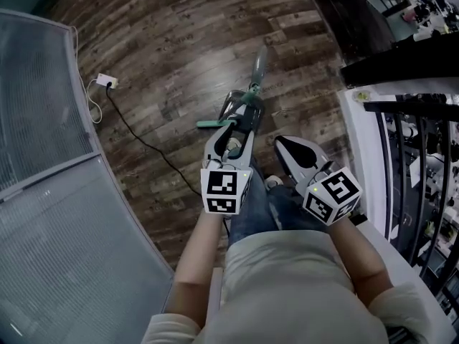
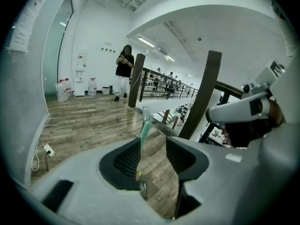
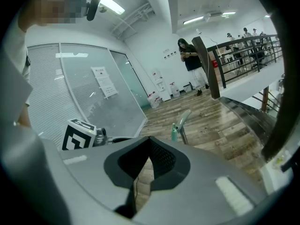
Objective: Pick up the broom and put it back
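One broom point(image 2: 145, 127) inside open left gripper point(image 2: 153, 145)

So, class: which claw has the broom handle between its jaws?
The left claw: jaws apart, green broom handle between them. The right claw is shut, empty.

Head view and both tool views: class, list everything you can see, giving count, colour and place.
Floor: one, brown wood planks, throughout.
Broom: one, teal handle, in front of the person.
Power strip: one, white, on the floor by the glass wall.
Cable: one, black, from the strip towards the person.
Glass wall: one, grey, left in the head view.
Railing: one, black, right.
Bystander: one, black top, far across the floor.
Water bottles: several, pale, by the far wall.
Left tool: one, grey, open, broom handle between its jaws.
Right tool: one, grey, shut, empty.
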Tool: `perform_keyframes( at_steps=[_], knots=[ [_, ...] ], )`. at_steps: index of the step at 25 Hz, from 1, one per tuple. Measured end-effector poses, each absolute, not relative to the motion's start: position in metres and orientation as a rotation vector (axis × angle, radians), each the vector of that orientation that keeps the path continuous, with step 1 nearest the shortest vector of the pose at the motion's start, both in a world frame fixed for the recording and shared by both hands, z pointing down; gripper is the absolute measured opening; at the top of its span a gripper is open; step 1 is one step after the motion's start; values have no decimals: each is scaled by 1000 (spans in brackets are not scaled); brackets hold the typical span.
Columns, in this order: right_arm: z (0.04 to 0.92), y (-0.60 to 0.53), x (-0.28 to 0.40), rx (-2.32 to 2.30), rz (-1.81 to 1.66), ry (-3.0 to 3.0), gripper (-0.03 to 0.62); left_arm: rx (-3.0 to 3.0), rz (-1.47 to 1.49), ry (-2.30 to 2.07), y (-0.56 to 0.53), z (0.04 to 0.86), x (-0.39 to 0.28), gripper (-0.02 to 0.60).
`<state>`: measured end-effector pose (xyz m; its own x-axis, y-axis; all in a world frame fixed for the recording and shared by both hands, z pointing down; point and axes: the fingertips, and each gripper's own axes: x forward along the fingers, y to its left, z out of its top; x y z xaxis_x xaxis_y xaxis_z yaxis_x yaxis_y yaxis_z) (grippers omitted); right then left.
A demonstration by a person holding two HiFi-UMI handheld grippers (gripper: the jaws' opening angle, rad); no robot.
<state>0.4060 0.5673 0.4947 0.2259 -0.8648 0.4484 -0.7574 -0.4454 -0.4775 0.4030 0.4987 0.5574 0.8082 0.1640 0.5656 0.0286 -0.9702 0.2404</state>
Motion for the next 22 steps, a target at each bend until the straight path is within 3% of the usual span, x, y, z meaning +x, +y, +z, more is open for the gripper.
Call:
perform_keyframes(
  at_steps=[11, 22],
  knots=[
    [514, 576, 415, -2350, -1064, 1459, 6, 2844, 1053, 220, 493, 617, 438, 268],
    [531, 586, 417, -2349, -1107, 1370, 6, 2887, 1149, 261, 491, 668, 462, 262]
  ],
)
